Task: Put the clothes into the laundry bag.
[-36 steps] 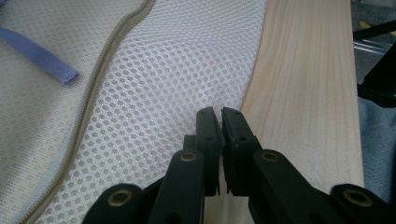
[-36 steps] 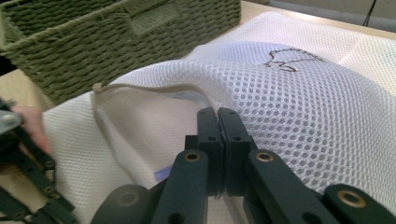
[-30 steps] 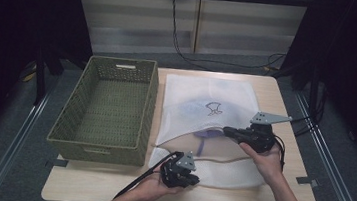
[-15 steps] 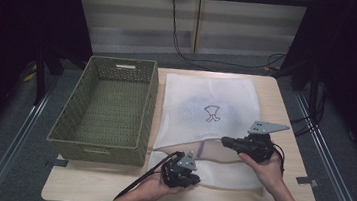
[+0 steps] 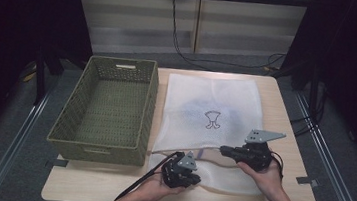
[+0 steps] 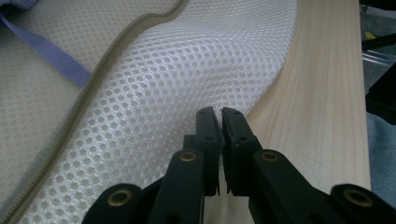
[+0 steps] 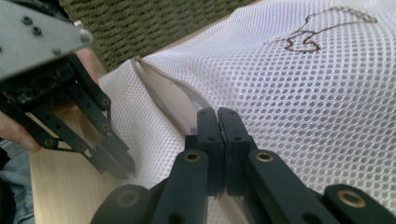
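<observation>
Both pairs of jaws were closed. The left gripper (image 6: 219, 112) pinched the near edge of the white mesh laundry bag (image 5: 209, 109); the right gripper (image 7: 217, 113) clamped its zipper (image 7: 159, 93) edge. That bag lay flat on the wooden table (image 5: 285, 122), just beside a green woven basket (image 5: 110, 108), a small brown drawing (image 5: 213, 120) at its middle.

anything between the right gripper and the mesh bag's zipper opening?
Nothing visible. The right gripper, jaws shut, sits right over the zipper opening of the white mesh bag, with bare mesh around it. The left gripper presses the bag's near edge off to one side, not in the path.
</observation>
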Demonstrator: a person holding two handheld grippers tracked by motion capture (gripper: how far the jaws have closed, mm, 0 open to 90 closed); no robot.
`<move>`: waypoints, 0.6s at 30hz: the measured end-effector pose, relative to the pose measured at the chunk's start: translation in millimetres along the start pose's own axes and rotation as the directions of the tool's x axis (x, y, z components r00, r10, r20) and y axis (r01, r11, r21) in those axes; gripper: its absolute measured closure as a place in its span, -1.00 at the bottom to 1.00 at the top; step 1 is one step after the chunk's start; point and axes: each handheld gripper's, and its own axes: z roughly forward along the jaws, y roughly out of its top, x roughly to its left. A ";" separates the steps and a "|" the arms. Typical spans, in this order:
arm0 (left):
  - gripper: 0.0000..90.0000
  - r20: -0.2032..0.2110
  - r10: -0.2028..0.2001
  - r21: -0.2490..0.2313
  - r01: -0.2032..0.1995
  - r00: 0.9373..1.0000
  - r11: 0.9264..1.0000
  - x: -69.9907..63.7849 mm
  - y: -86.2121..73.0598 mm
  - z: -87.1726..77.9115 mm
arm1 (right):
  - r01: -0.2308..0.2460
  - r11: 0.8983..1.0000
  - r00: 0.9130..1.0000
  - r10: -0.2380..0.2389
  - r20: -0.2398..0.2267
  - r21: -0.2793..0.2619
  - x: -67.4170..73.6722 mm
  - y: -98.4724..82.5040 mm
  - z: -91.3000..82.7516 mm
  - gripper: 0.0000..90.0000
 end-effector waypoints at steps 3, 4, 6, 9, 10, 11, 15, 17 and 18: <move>0.91 -0.003 0.007 -0.006 -0.007 1.000 1.000 -1.0 0.7 1.0 | -0.009 1.000 1.000 0.009 0.002 0.011 -0.5 -5.1 3.1 0.97; 0.91 -0.003 0.004 -0.010 -0.004 1.000 1.000 -1.4 0.7 1.5 | -0.007 1.000 1.000 0.007 0.001 0.020 -0.1 -6.4 3.9 0.97; 0.91 -0.005 0.006 -0.009 -0.006 1.000 1.000 -1.9 0.7 1.5 | -0.002 1.000 1.000 0.001 0.006 0.028 1.2 -8.3 4.8 0.97; 0.90 -0.008 0.004 -0.022 -0.004 1.000 1.000 -2.7 0.1 2.4 | -0.005 0.999 1.000 0.005 0.005 0.036 1.8 -11.8 5.8 0.97; 0.90 -0.009 0.005 -0.019 -0.005 1.000 1.000 -2.7 0.2 2.2 | -0.003 0.999 1.000 0.002 0.005 0.045 1.9 -13.5 7.5 0.97; 0.90 -0.014 0.008 -0.008 -0.008 1.000 1.000 -2.5 0.9 1.4 | 0.000 0.999 1.000 -0.001 0.006 0.052 1.8 -14.1 8.4 0.96; 0.90 -0.012 0.000 -0.016 0.000 1.000 1.000 -2.9 0.8 2.3 | -0.010 0.998 1.000 0.010 0.001 0.067 -0.6 -17.4 12.9 0.96; 0.89 -0.011 0.008 -0.006 -0.008 1.000 1.000 -2.9 1.4 1.9 | -0.006 0.996 1.000 0.005 0.006 0.088 -0.9 -20.3 16.0 0.96; 0.89 -0.009 0.006 -0.006 -0.006 1.000 1.000 -2.9 1.3 1.8 | -0.006 0.995 1.000 0.006 0.007 0.096 -0.9 -21.8 17.3 0.95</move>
